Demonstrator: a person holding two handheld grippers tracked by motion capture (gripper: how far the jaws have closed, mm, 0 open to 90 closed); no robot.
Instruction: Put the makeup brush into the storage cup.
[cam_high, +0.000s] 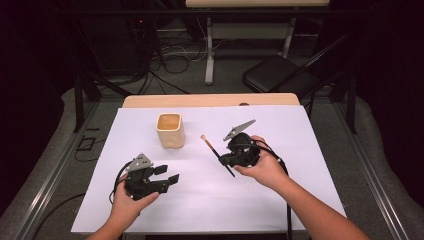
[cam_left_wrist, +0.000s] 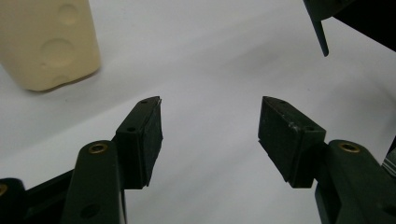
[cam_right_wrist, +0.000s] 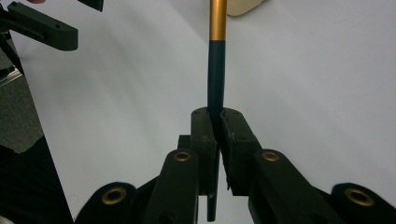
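On the white sheet near table centre, right gripper is clenched on a thin brush, handle pinched between the pads. High view: brush tip points toward the cream cup, apart from it. Right gripper view adds a gold ferrule above the dark handle. Left gripper hangs released, nothing between its jaws; cup sits upper left in its own view.

1 fixed camera looks forward and down on the worktop from above; 2 claw cameras sit close over it, both catching the cream cup
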